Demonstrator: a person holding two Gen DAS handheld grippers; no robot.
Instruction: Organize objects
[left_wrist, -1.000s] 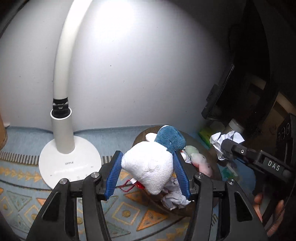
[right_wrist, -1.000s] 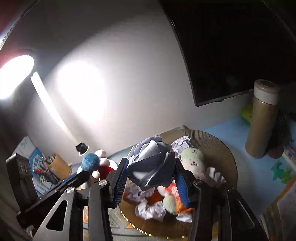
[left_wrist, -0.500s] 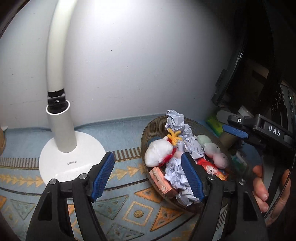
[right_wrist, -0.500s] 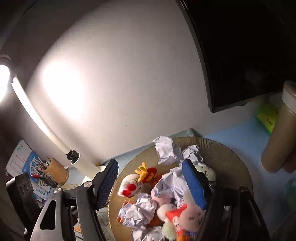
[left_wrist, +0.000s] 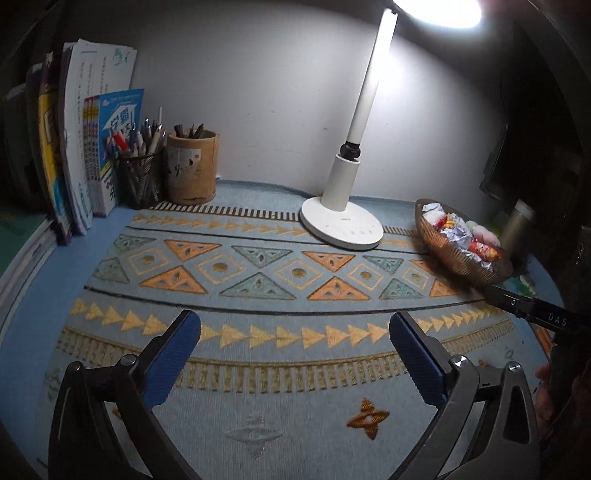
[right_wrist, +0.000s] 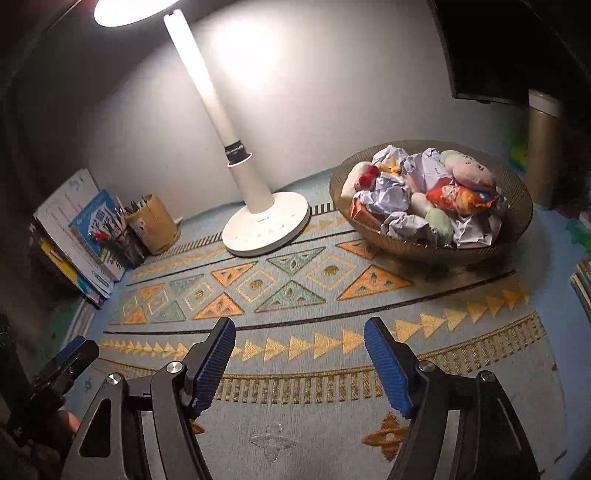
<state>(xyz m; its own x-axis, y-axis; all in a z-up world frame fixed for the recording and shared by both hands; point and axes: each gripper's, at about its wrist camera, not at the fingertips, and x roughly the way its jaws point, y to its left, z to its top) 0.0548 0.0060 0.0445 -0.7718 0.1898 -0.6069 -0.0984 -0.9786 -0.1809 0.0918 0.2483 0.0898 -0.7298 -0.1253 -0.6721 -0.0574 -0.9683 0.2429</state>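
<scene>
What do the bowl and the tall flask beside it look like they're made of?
The bowl looks like woven wicker or rattan, brown and matte: fine ribbed lines run around its wall. The flask seems to be brushed metal, a dull gold with a paler cap, though dim light leaves that uncertain.

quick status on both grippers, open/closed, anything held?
Left gripper: open, holding nothing, above the patterned mat.
Right gripper: open, holding nothing, basket of toys and crumpled paper ahead of it.
</scene>
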